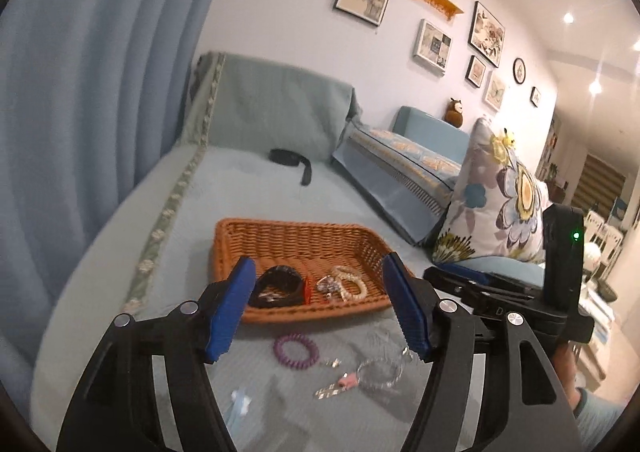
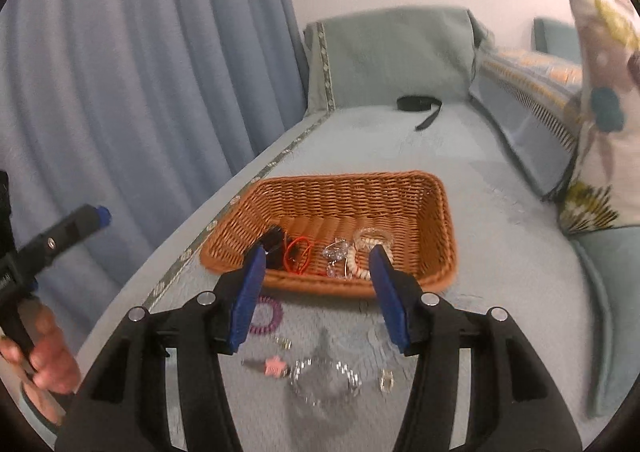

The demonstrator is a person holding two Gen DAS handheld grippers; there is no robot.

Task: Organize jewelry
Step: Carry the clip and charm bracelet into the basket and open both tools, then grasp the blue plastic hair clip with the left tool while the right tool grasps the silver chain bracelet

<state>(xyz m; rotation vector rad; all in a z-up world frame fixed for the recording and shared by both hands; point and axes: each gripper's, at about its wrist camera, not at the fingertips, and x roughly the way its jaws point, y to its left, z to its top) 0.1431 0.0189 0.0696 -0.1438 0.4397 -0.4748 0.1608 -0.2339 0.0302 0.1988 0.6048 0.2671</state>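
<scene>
A brown wicker basket (image 1: 296,236) (image 2: 344,196) sits on the pale blue sofa cover. It holds a black bangle (image 1: 280,284), a red cord (image 2: 300,252), a pearl bracelet (image 1: 352,284) (image 2: 360,264) and silver pieces. In front of it lie a purple coil band (image 1: 292,350) (image 2: 266,316), a pink charm (image 1: 346,380) (image 2: 274,368) and a clear bead bracelet (image 1: 380,372) (image 2: 324,376). My left gripper (image 1: 320,312) is open and empty above these loose pieces. My right gripper (image 2: 316,298) is open and empty, hovering over them too.
A black strap (image 1: 290,158) (image 2: 420,104) lies at the back of the sofa. A floral pillow (image 1: 496,192) stands at the right. Blue curtains (image 2: 140,72) hang on the left. The right gripper's body (image 1: 520,292) is beside the left one.
</scene>
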